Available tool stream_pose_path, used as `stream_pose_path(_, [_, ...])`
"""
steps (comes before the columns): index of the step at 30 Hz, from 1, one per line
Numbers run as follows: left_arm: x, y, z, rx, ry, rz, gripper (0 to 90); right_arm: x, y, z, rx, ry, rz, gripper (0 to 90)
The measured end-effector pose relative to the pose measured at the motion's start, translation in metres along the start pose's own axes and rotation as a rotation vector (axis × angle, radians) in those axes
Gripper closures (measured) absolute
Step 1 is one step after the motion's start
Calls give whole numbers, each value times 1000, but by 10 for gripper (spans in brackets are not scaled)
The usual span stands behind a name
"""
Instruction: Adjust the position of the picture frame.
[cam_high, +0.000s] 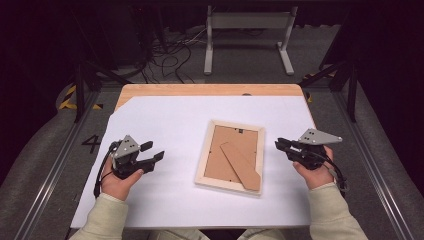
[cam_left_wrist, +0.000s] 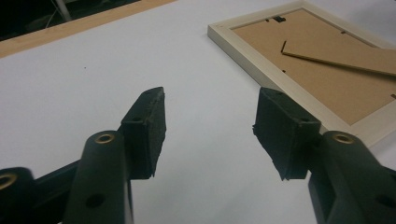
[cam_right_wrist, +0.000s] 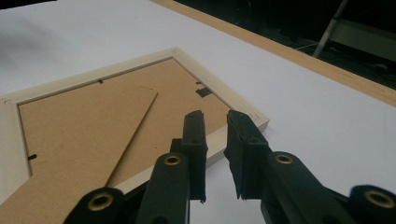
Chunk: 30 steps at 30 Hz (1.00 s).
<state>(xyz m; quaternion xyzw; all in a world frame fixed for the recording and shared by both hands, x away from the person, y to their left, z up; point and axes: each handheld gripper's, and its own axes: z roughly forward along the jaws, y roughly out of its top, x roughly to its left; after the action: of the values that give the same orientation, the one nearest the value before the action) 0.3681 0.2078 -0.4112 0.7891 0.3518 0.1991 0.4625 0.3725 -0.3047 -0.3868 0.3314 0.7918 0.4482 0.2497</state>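
Note:
A pale wooden picture frame (cam_high: 204, 165) lies face down in the middle of the white sheet, its brown backing up. A brown cardboard stand flap (cam_high: 242, 165) lies slanted across the backing. My left gripper (cam_high: 156, 150) is to the frame's left, open wide over bare sheet, and its jaws (cam_left_wrist: 210, 100) hold nothing; the frame (cam_left_wrist: 243, 51) is ahead to the right. My right gripper (cam_high: 280, 146) sits just right of the frame. Its jaws (cam_right_wrist: 215, 119) stand a narrow gap apart, empty, pointing at the frame's rim (cam_right_wrist: 219, 88) and the flap (cam_right_wrist: 93, 135).
The white sheet (cam_high: 165, 115) covers most of a wooden table, whose bare edge (cam_high: 200, 90) shows at the back. Beyond the table are a white metal stand (cam_high: 247, 22) and cables (cam_high: 170, 55) on the floor.

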Motion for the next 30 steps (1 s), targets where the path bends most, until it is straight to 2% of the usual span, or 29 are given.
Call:
stream_pose_path(9, [1, 1, -1, 9, -5, 1, 451, 4, 1, 1, 65, -7, -8, 852])
stream_pose_path(12, [1, 2, 0, 11, -15, -3, 449, 6, 2, 3, 124, -16, -20, 870])
stream_pose_path(15, [1, 2, 0, 15, -20, 0, 448, 7, 2, 5, 164, -4, -19, 900])
stream_pose_path(30, [0, 2, 2, 35, -33, -1, 429, 16, 0, 15, 324, 38, -45, 900])
